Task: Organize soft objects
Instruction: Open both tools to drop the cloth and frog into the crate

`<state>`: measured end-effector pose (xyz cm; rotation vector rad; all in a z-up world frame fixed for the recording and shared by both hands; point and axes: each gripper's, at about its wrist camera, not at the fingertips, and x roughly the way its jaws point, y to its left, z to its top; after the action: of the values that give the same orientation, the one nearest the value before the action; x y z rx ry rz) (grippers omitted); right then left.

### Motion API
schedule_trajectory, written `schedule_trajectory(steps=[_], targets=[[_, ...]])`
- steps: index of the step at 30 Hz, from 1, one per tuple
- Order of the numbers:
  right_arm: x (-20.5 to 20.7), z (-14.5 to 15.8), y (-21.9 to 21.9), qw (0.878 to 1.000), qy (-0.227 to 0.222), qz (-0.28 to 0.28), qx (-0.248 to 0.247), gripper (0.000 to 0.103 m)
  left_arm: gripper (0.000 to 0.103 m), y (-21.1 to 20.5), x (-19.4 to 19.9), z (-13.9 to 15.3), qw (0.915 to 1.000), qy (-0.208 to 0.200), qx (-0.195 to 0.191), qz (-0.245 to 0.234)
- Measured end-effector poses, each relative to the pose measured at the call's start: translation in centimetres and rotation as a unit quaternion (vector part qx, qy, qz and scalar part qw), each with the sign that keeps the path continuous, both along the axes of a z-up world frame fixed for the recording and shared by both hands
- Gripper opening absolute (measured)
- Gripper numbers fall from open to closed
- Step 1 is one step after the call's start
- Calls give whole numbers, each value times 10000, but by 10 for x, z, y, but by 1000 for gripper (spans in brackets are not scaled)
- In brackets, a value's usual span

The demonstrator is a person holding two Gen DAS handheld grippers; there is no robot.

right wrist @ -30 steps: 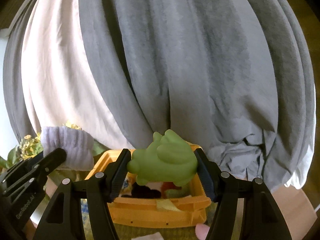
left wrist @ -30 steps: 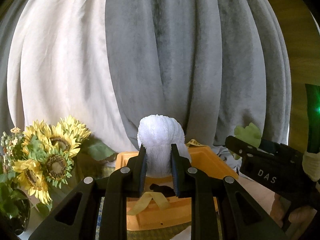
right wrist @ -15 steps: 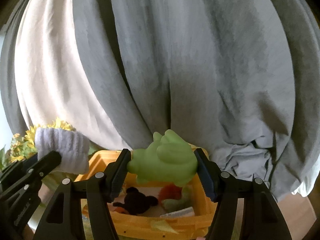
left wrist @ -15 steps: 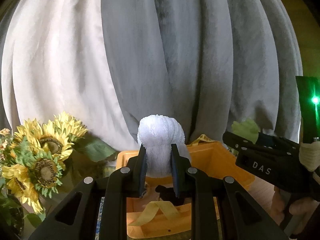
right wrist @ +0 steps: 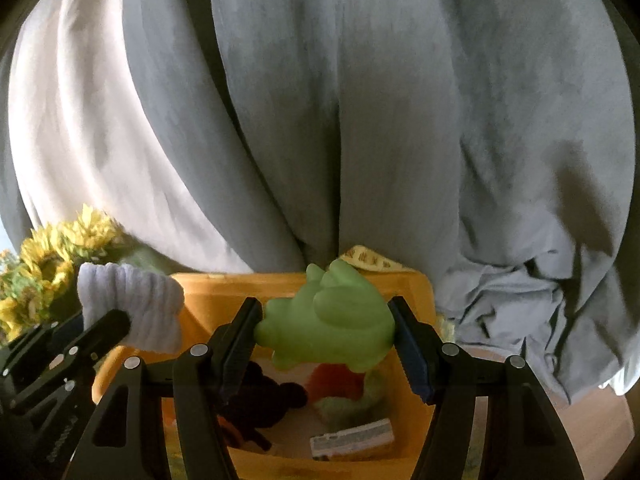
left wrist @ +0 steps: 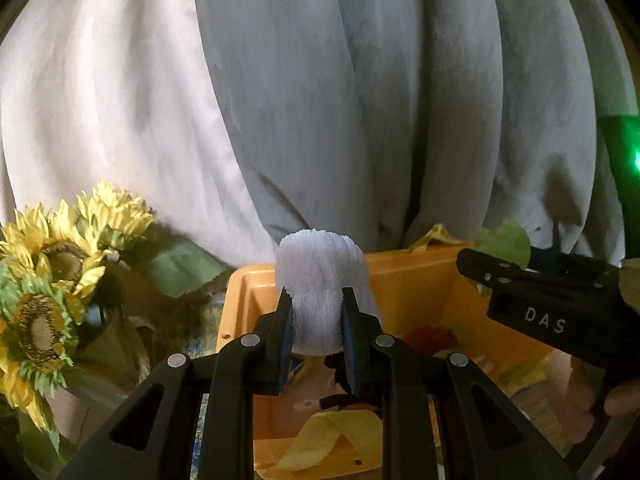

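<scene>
White letters "DAS" on the right tool's [left wrist: 480,270] black side

The orange bin [right wrist: 408,284] is open on top; curtains [right wrist: 360,120] crowd just behind it, sunflowers [left wrist: 48,276] flank its left, and toys [right wrist: 260,400] cover its floor.

Dim, soft daylight through pale curtain [left wrist: 100,112] at left; grey curtain [right wrist: 360,120] in shade. Strong fisheye bulge, black corners. Sunflowers [right wrist: 60,248] blurred. Green lamp glare [left wrist: 636,158] at right edge. Slight softness throughout.
</scene>
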<state>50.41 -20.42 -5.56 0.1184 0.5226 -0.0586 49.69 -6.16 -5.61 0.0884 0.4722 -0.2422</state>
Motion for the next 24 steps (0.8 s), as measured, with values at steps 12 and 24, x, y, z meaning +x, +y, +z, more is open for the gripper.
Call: schedule_trajectory(steps=[12, 24], targets=[[18, -20, -3, 9986, 536, 8, 22, 70, 42, -9, 15, -19, 9988, 441, 188, -105], [-11, -5, -7, 9995, 208, -226, -112, 73, 62, -6, -16, 6, 9999, 86, 73, -50]])
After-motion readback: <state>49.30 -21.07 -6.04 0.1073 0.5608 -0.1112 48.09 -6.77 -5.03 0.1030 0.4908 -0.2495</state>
